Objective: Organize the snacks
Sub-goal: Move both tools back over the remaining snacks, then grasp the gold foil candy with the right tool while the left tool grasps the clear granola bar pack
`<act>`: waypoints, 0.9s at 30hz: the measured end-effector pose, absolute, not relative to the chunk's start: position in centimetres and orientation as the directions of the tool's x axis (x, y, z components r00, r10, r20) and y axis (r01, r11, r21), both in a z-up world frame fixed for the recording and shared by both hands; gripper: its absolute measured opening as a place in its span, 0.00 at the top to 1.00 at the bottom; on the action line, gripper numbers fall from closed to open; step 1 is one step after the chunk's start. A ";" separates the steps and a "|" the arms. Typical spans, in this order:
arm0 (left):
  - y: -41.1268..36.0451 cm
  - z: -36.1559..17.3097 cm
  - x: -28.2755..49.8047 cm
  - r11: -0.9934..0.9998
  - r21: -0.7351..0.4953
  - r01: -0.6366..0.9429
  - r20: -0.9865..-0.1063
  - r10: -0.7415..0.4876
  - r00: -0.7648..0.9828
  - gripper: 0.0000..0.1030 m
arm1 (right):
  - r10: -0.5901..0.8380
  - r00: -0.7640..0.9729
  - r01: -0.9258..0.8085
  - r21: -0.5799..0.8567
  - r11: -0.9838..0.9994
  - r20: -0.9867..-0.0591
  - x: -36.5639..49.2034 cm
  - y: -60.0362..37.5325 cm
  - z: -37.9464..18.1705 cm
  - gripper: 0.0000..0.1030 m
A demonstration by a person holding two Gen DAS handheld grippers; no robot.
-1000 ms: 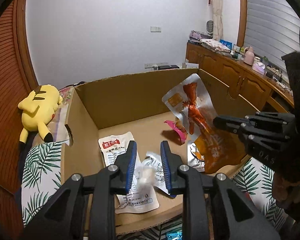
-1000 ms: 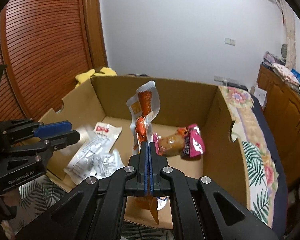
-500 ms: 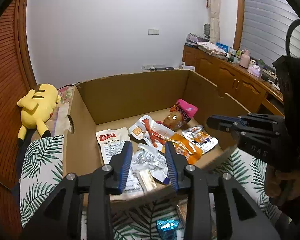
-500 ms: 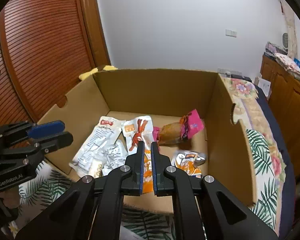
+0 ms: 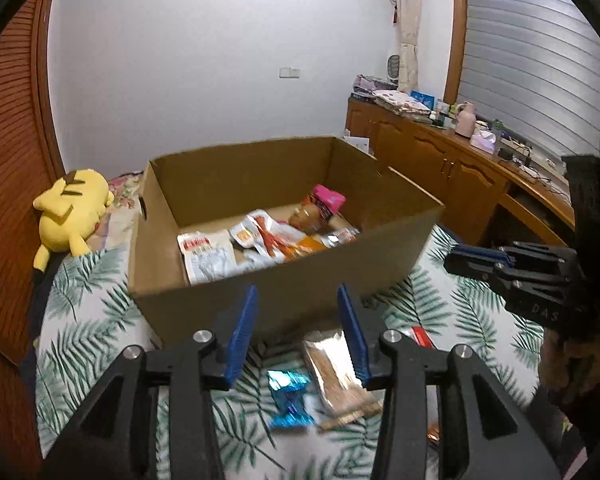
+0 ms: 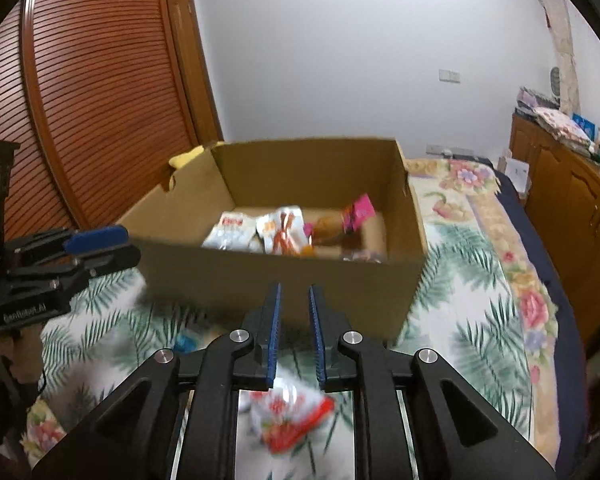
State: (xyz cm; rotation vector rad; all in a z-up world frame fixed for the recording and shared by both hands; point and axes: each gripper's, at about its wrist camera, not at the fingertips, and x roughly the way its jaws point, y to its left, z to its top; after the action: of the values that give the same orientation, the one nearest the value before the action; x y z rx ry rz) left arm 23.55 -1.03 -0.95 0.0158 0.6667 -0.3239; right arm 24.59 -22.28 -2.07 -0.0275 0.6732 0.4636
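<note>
- I see a plain brown cardboard box (image 5: 284,292) on a white bedcover printed with green palm leaves (image 5: 88,320).
- My black grippers' fingers carry blue pads (image 5: 242,332).
- A yellow plush toy with black-tipped ears (image 5: 70,208) lies beside reddish-brown slatted wooden doors (image 6: 100,92).
- One pink snack packet (image 5: 328,200) shows inside the box.

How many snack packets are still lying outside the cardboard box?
At least 4, on the leaf-print cover in front of the cardboard box: blue packet, silvery-brown packet, red-edged packet, red-and-white packet. The gripper frames may hide others.
</note>
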 end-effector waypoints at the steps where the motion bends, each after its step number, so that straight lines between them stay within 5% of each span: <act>1: -1.2 -1.2 23.1 0.948 -0.093 0.304 -0.614 -0.295 0.732 0.59 | 0.402 0.683 -0.416 0.128 0.900 -0.610 23.7 -22.6 -2.4 0.86; 11: -2.3 -3.4 18.3 0.937 -0.101 0.333 -0.638 -0.318 0.701 0.59 | 0.414 0.642 -0.386 0.194 0.902 -0.645 17.3 -23.3 -6.1 0.65; 15: -2.2 -3.7 16.9 0.937 -0.109 0.331 -0.640 -0.321 0.698 0.59 | 0.400 0.625 -0.378 0.188 0.906 -0.670 15.3 -22.6 -7.7 0.47; 27: -1.3 -5.1 15.1 0.945 -0.115 0.307 -0.655 -0.304 0.691 0.59 | 0.371 0.589 -0.355 0.182 0.917 -0.718 12.9 -20.9 -10.5 0.46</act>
State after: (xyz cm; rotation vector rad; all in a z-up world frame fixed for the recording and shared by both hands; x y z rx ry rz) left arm 15.10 -1.26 -5.06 0.0039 0.7317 -0.3410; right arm 12.91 -20.94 -10.46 0.0204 0.8406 0.4226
